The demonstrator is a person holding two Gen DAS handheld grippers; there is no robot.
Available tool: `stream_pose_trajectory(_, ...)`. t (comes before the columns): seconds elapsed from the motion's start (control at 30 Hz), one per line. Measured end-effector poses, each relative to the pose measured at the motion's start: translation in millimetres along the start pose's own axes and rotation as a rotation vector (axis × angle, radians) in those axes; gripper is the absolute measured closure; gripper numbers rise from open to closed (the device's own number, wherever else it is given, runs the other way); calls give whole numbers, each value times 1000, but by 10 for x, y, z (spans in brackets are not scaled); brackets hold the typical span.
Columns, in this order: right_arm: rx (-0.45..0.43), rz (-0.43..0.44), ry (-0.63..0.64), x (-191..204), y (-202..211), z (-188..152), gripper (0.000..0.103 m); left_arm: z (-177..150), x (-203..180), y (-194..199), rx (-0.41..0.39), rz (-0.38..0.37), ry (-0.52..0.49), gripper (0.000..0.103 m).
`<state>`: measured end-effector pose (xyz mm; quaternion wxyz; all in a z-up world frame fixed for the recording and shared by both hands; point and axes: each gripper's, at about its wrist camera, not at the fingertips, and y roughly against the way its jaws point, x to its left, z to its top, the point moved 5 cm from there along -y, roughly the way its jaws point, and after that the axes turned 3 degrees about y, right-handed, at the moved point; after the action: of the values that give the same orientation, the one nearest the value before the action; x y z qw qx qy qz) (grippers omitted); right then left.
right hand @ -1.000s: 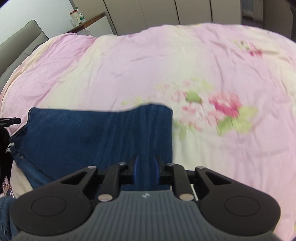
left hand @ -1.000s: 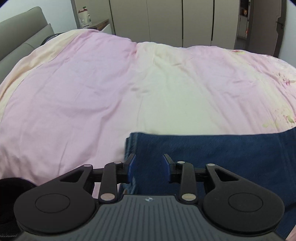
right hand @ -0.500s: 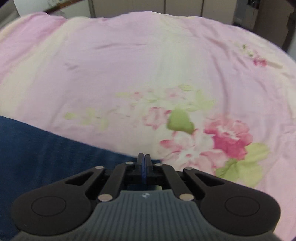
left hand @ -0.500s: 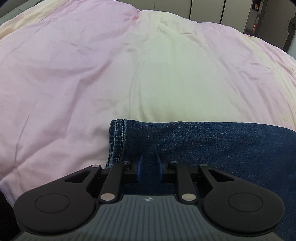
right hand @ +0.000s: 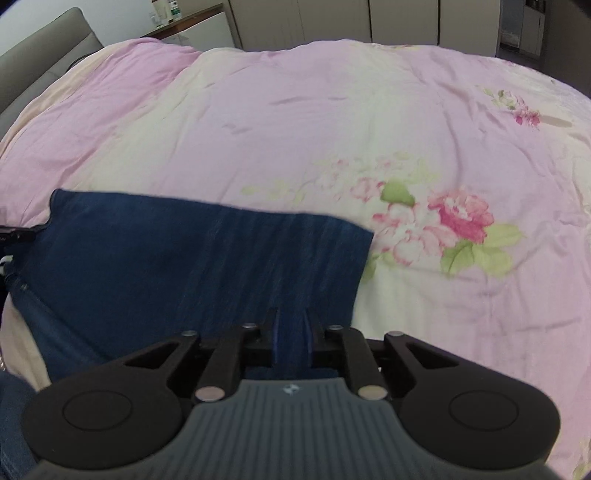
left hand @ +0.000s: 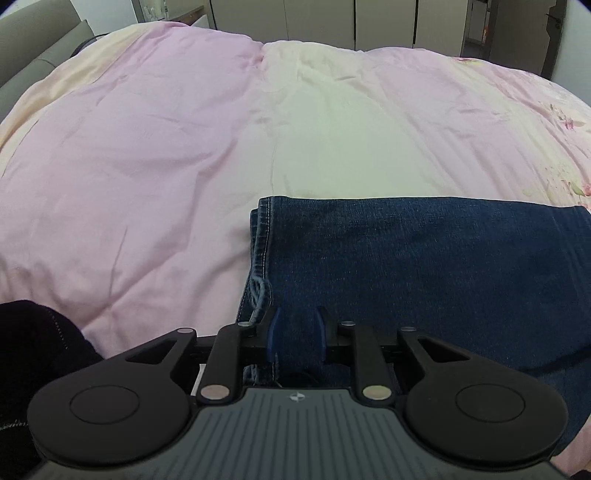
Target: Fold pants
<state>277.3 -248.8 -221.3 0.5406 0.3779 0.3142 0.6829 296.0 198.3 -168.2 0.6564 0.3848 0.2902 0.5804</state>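
Nothing readable anywhere tbh. The bottles at the upper left of the right wrist view have labels, but they're way too small and blurry.

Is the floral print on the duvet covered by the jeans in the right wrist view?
No, the flowers lie bare beside the jeans.
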Motion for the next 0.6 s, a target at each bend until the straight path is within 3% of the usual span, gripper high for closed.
stream_pose_trajectory(0.1,40,38,-43,138,51,-402,94,-129,34,42,-1,14,-4,77)
stream_pose_trajectory(0.27,84,38,-142,130,-121,-842,96,-321,192,-272,32,67,59,81)
stream_pose_trajectory(0.43,99,19,-152,123,-239,-924,102,-441,253,-551,74,73,112,73)
stream_pose_trajectory(0.57,120,20,-166,111,-232,-876,102,-351,249,-397,62,105,90,72)
stream_pose_trajectory(0.6,121,23,-162,125,-184,-854,97,-323,223,-311,43,114,66,72)
